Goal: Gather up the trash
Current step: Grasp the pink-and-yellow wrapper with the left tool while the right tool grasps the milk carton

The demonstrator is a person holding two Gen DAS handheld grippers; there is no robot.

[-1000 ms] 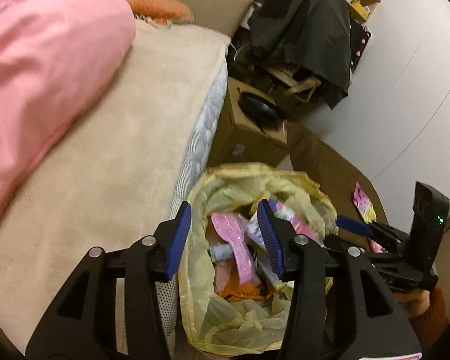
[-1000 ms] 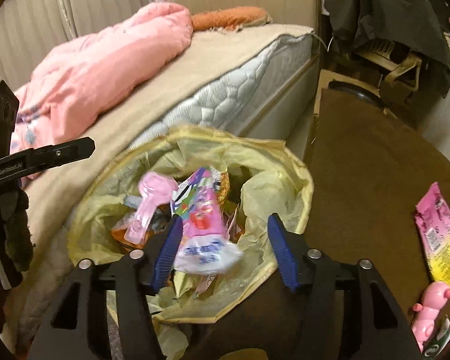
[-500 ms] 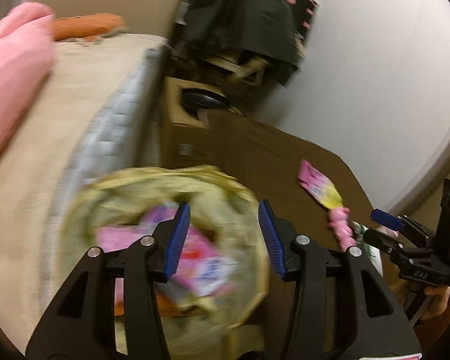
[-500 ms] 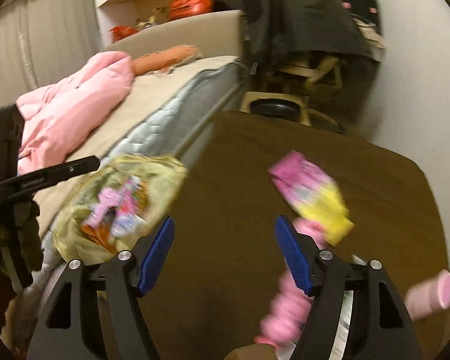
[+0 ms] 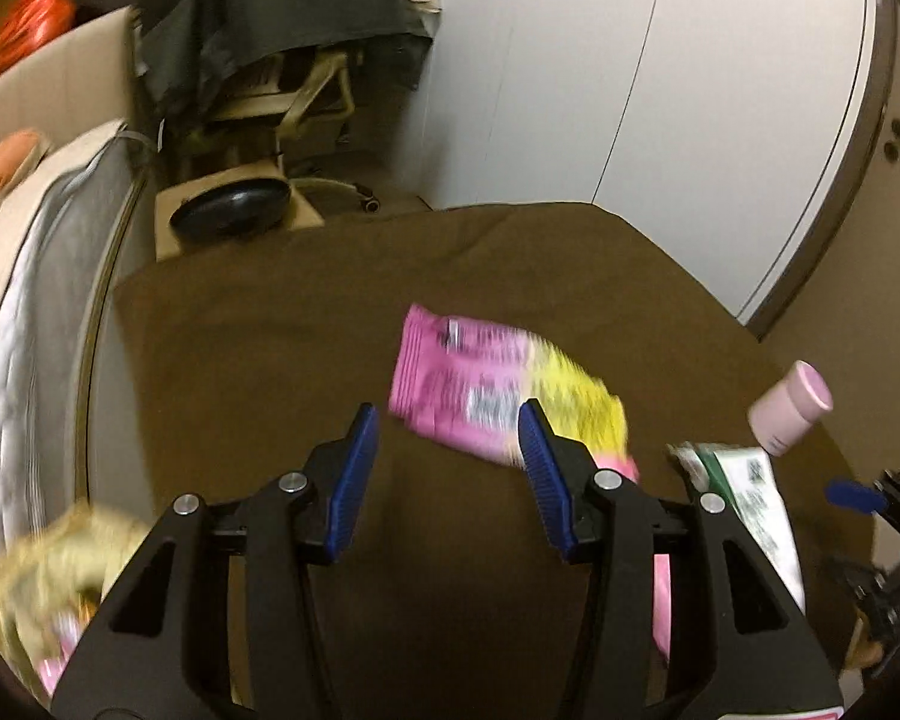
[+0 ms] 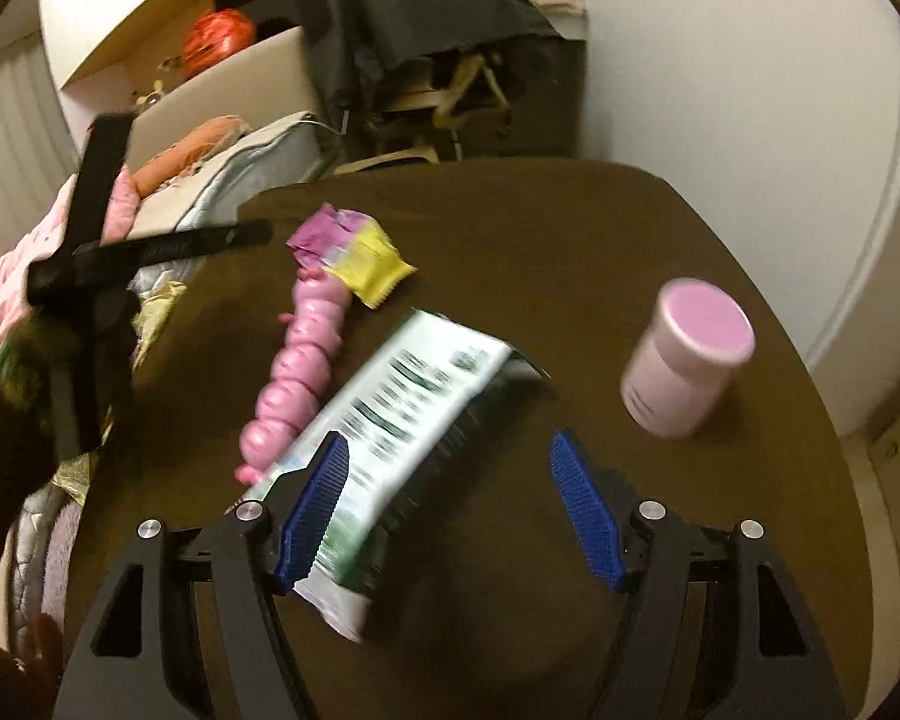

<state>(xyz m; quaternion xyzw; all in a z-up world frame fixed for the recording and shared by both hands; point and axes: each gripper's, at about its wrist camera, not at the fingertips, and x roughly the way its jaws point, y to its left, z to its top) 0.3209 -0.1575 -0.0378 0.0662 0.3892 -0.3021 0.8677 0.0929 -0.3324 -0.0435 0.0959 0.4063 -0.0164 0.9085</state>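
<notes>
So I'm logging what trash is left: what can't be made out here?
- Green-and-white packet: print motion-blurred in both views; right gripper's fingers cover its near end.
- Pink-and-yellow wrapper: text blurred.
- Yellow trash bag: blurred, cut off by left view's edge.

A brown table (image 6: 570, 240) carried a green-white packet (image 6: 402, 414); beside it lay a pink toy (image 6: 297, 372), a pink-yellow wrapper (image 6: 360, 255) and a pink bottle (image 6: 684, 357).

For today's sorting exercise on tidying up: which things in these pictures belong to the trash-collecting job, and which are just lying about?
Job:
pink and yellow wrapper
green and white packet
pink segmented toy-like piece
pink-lidded container
yellow-lined bin

Lying about:
bed
dark draped chair
cardboard box
</notes>
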